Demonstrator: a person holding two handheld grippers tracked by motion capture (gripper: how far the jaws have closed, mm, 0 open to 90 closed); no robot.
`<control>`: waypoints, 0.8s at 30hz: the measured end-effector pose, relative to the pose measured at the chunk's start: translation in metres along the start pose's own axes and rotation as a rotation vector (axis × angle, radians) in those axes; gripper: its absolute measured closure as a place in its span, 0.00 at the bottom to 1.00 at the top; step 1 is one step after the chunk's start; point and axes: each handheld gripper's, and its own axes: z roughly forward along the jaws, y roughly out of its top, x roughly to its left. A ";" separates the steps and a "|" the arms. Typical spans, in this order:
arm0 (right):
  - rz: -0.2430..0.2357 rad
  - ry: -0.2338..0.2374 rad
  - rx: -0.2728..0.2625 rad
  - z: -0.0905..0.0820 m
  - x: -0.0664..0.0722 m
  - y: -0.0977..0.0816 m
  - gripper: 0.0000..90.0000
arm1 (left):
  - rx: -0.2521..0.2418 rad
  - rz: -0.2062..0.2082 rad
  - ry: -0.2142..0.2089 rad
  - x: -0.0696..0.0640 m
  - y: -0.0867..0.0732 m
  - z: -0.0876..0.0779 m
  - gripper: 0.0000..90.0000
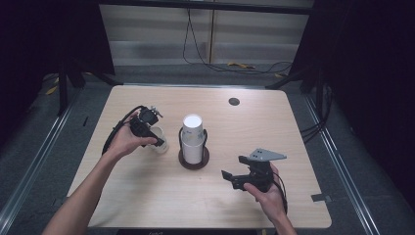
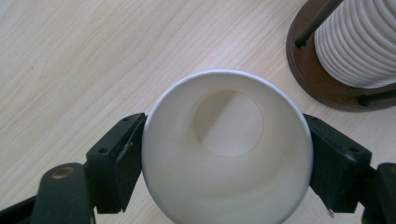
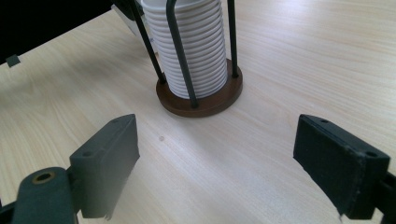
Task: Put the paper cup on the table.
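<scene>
A single white paper cup [image 2: 229, 186] stands upright on the table, its mouth facing the left gripper view. My left gripper [image 2: 224, 140] reaches down around it, one black pad touching the rim on each side. In the high view that cup [image 1: 162, 146] sits just left of the cup holder, under my left gripper [image 1: 156, 140]. A tall stack of white cups [image 1: 192, 139] stands in a wire holder on a round brown base [image 1: 194, 164]. My right gripper [image 1: 233, 167] hovers near the table's front right, open and empty, facing the stack [image 3: 191, 46] and its base [image 3: 201, 105].
The light wooden table [image 1: 274, 127] has a small dark round cap [image 1: 234, 101] near its far edge. Black cables trail from both grippers. Beyond the table is a grey floor with cables and dark stands.
</scene>
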 end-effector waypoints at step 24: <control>0.014 -0.001 0.009 0.000 -0.002 0.000 0.15 | -0.092 -0.034 -0.023 0.002 -0.003 0.002 0.19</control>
